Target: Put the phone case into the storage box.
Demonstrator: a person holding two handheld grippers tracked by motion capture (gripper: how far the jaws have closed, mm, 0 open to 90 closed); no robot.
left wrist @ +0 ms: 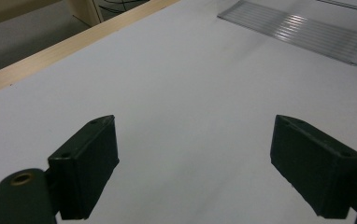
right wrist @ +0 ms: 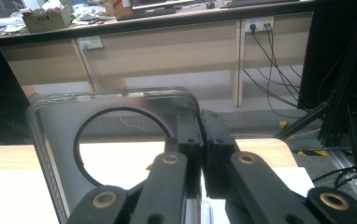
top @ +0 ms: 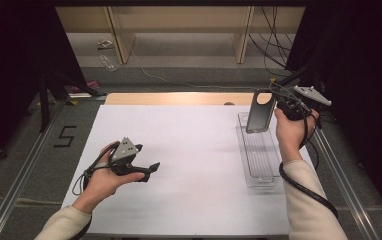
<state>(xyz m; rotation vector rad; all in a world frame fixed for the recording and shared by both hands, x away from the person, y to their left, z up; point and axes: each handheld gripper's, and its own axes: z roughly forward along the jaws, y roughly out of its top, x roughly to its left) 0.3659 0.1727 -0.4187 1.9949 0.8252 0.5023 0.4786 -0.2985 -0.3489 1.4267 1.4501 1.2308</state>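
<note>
Gripping phone case edge, right gripper above tray

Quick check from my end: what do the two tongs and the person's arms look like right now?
Both tongs, left and right, are black, each topped by a grey three-cornered plate with a black cable trailing along the forearm. The pads are flat black blocks; the linkage arms carry brass-coloured pivot rings. Both arms wear cream long sleeves.

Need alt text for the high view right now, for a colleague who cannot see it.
The right gripper holds a translucent phone case upright above a clear ribbed tray at the right of the white table. The left gripper hovers open at the left, holding nothing.
</note>
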